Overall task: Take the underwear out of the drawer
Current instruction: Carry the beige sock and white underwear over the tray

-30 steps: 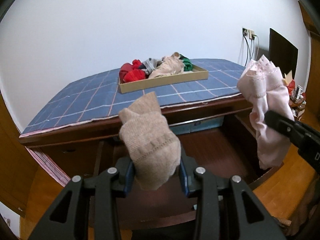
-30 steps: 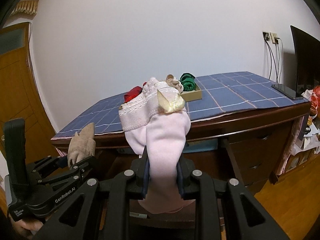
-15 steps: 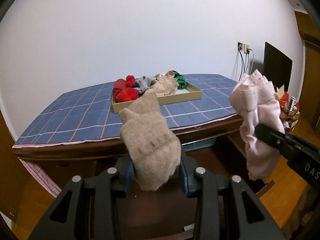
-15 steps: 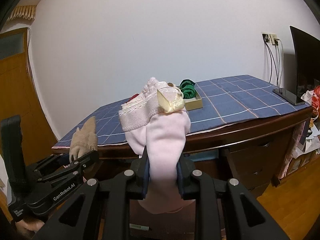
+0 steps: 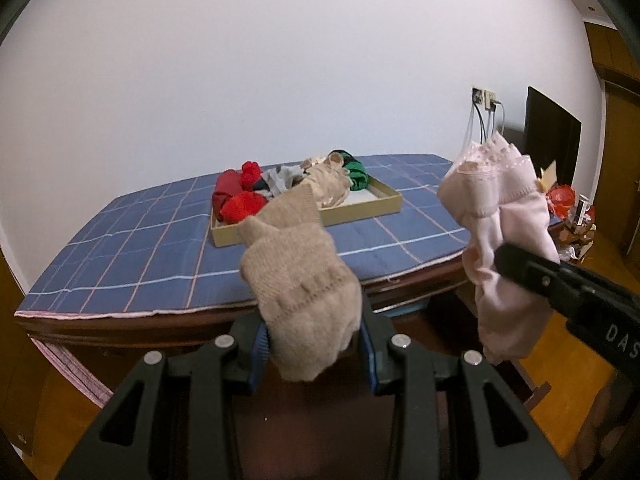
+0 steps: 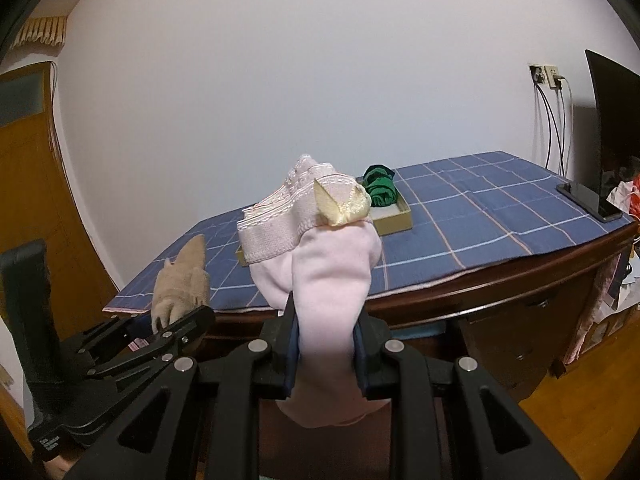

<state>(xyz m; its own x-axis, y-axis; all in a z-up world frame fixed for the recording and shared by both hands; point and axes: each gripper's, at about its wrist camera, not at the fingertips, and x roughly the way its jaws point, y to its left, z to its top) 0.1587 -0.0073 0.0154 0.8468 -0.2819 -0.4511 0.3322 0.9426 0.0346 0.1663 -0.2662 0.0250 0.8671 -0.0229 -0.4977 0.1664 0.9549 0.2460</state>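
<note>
My left gripper [image 5: 314, 344] is shut on a beige knitted underwear piece [image 5: 298, 276] and holds it up in front of the desk edge. My right gripper [image 6: 326, 346] is shut on a pink underwear piece [image 6: 324, 264] with a lace band and a yellow bow. The pink piece also shows at the right of the left wrist view [image 5: 506, 248]. The beige piece shows at the left of the right wrist view [image 6: 182, 280]. A cardboard tray [image 5: 360, 212] on the desk holds red, grey, beige and green garments. The drawer is hidden below the grippers.
The wooden desk carries a blue checked cloth [image 5: 132, 248]. A dark monitor [image 6: 612, 128] and a phone [image 6: 588, 196] stand at its right end. Cables hang from a wall socket [image 6: 546, 76]. Desk drawers [image 6: 516, 340] are at the lower right. A wooden door [image 6: 24, 184] is on the left.
Both grippers have risen with their garments. The desk top and tray now sit lower and more level in both views, and the open drawer has dropped out of sight.
</note>
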